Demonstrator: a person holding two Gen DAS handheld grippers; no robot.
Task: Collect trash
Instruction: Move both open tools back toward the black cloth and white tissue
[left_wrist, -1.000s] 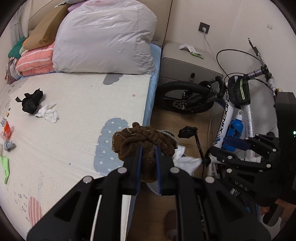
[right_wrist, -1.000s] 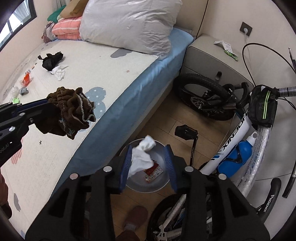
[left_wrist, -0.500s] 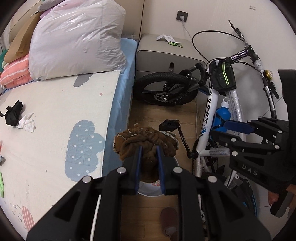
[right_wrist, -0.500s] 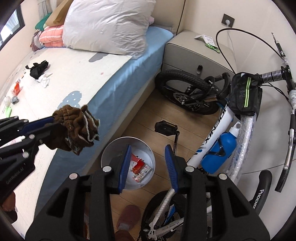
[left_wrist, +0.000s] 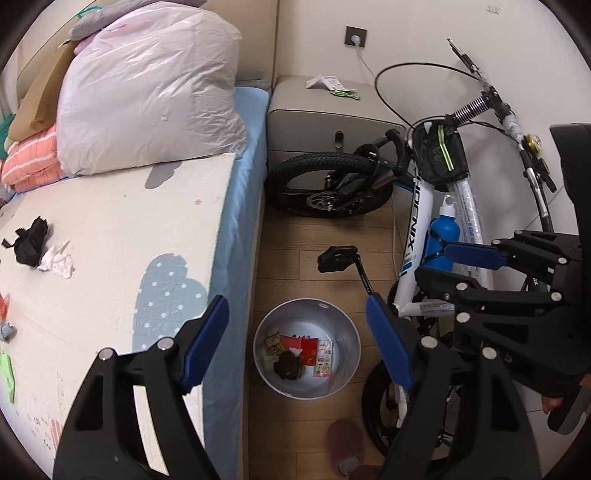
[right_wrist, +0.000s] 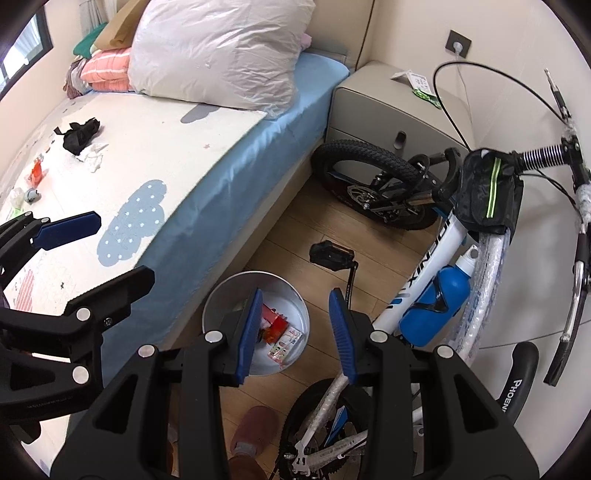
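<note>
Both the left gripper and right gripper stand open and empty above the bin; remaining trash lies on the bed at ten o'clock, nearer the left.

Silver bin with red and white wrappers and a dark brown wad. Cream mat, grey-blue dotted cloud. Pale blue sheet. Black rag, white tissue. White-and-blue bike, blue bottle. Black grippers, blue pads.
</note>
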